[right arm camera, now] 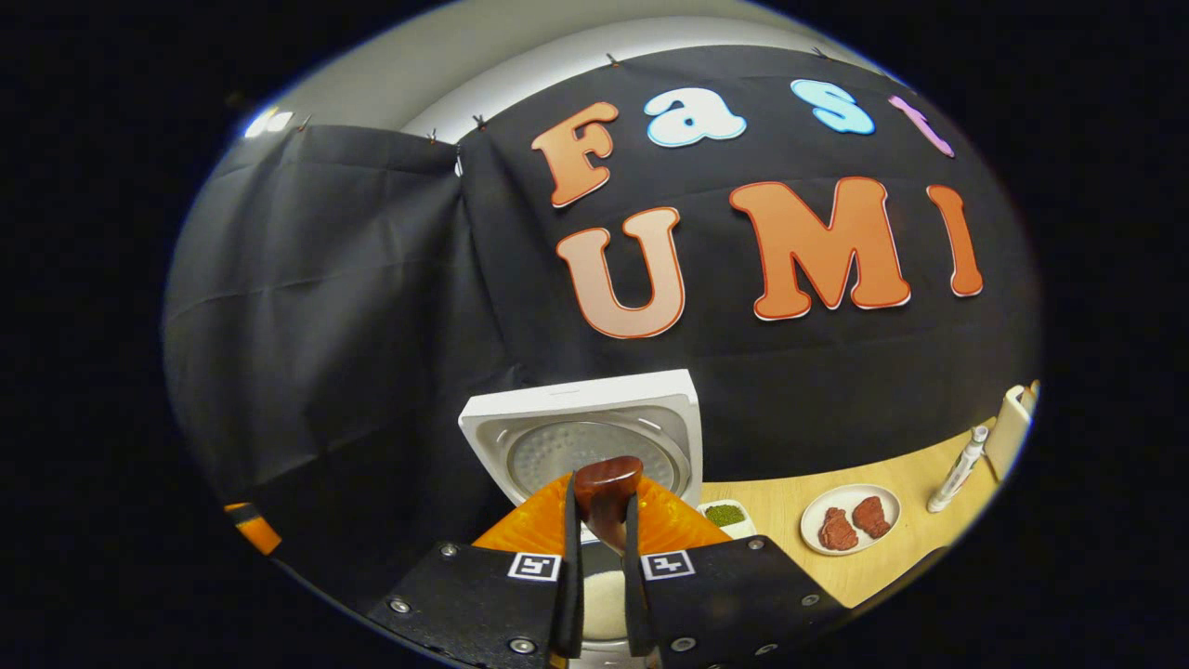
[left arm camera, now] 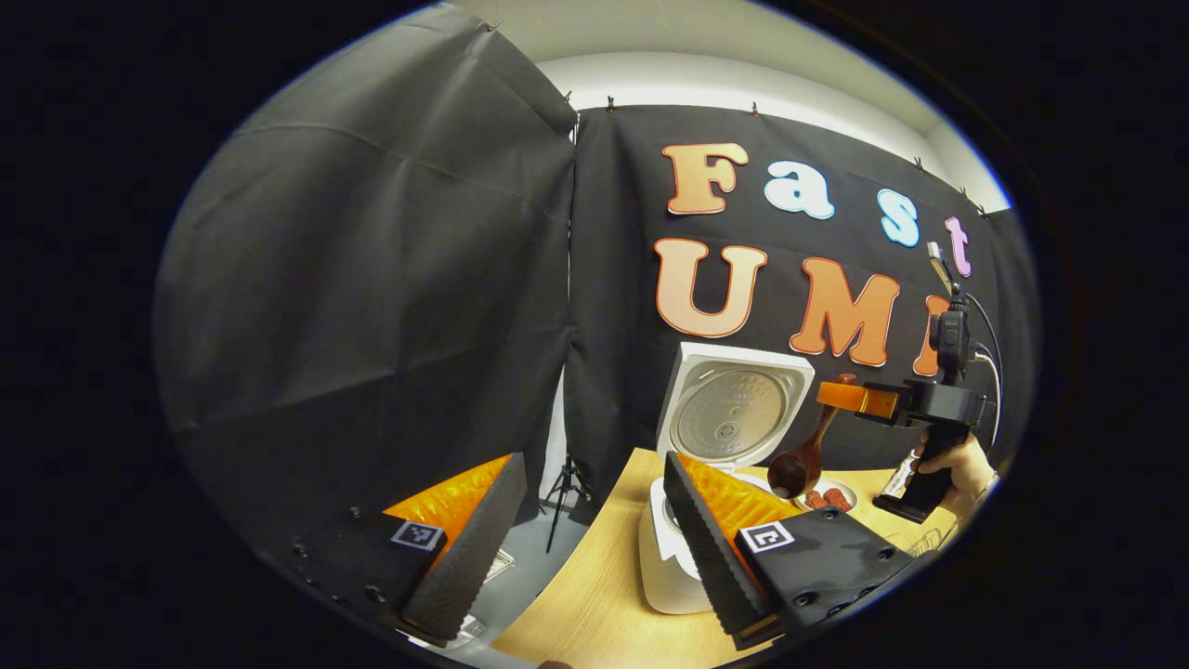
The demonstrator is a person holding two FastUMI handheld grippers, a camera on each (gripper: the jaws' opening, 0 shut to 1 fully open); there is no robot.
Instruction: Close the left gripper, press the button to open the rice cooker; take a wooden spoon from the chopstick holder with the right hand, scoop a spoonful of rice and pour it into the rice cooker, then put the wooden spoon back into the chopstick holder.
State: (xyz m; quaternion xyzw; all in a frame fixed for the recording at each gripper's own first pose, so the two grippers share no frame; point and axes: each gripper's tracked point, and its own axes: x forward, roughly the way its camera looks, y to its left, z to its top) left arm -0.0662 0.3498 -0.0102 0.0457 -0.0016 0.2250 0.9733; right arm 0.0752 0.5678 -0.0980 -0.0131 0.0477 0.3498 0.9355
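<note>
One spoonful hanging over the open rice cooker (left arm camera: 683, 548) right now, wooden spoon (left arm camera: 806, 457) clamped by the handle in the right gripper (right arm camera: 602, 557), bowl tipped down at about 7 o'clock from the jaws. Left gripper (left arm camera: 576, 548) spread wide, holding nothing, low at 6 o'clock. Could easily scatter grains onto the worktop (left arm camera: 594, 595) if tilted too fast or off-centre. Could also twist in that narrow pinch and dump early.
</note>
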